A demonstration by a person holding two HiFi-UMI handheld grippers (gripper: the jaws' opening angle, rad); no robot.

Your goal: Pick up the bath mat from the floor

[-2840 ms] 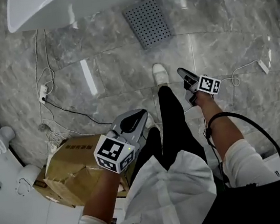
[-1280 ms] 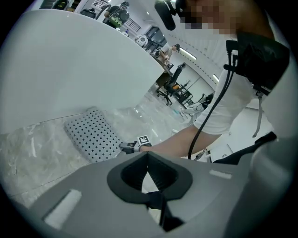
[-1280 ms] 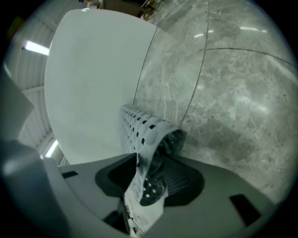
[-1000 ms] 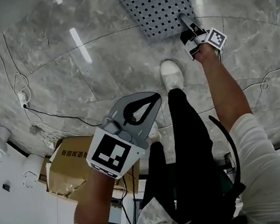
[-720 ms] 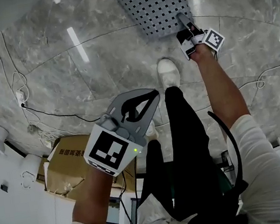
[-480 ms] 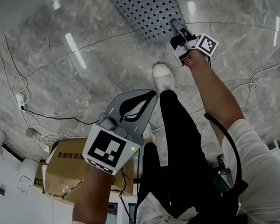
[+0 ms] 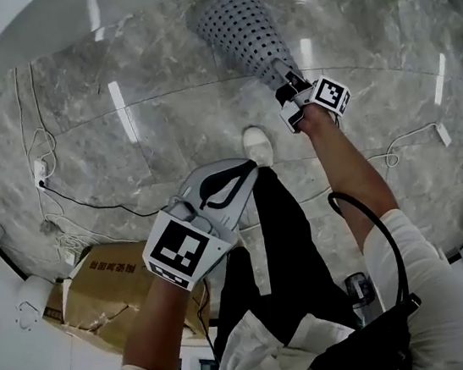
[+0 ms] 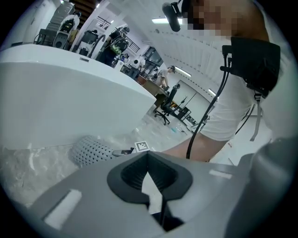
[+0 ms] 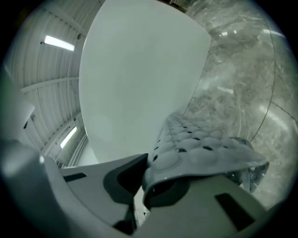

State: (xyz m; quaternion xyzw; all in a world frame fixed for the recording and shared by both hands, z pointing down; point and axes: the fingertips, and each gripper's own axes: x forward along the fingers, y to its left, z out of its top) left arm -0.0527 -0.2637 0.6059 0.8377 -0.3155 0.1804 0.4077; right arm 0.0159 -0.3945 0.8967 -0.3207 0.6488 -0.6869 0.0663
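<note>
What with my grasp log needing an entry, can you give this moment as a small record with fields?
mat: grey perforated bath mat, near edge raised off the marble floor
right gripper: shut on the mat's near edge
left gripper: shut, empty, apart from the mat
backdrop: white bathtub beyond the mat
clutter: cardboard box and cables at the left

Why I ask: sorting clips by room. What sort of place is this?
Probably a bathroom mock-up inside a lab or workshop: a white bathtub, a marble-look tiled floor and a perforated bath mat, with office chairs beyond the tub.
</note>
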